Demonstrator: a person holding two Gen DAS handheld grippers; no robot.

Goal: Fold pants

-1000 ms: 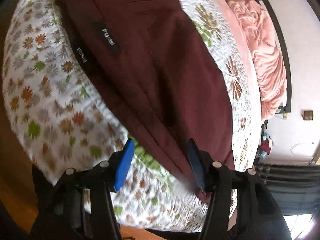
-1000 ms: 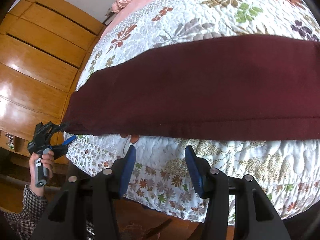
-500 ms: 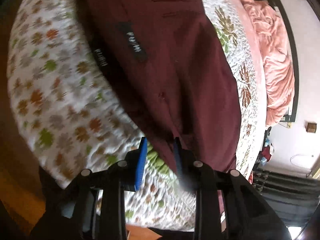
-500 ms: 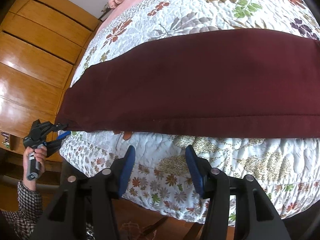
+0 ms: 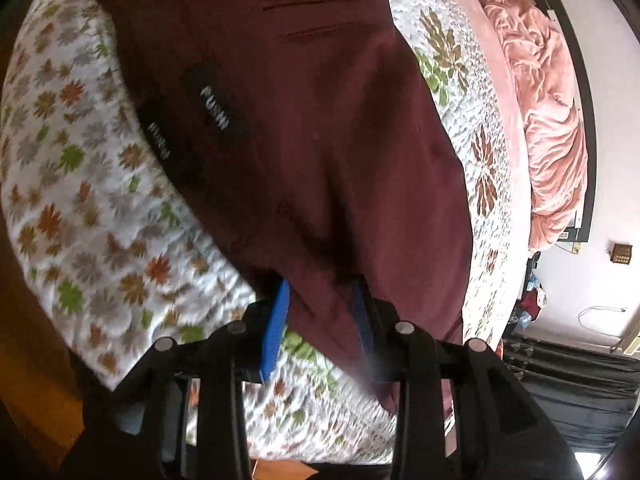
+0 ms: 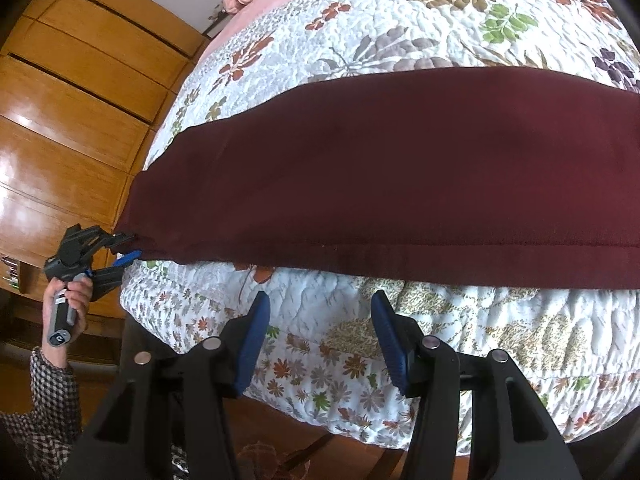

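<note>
We see the left gripper [image 5: 320, 312] with its jaws easing apart, a fold of the maroon pants [image 5: 312, 128] between them. The pants lie across the floral quilt [image 6: 420, 40]. The right gripper [image 6: 320, 332] hangs unclenched and empty over the quilt's edge.

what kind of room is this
Most likely a bedroom. The maroon pants lie across a bed covered by a floral quilt, a rumpled pink blanket lies at its far end, and a wooden wardrobe stands beside it.
</note>
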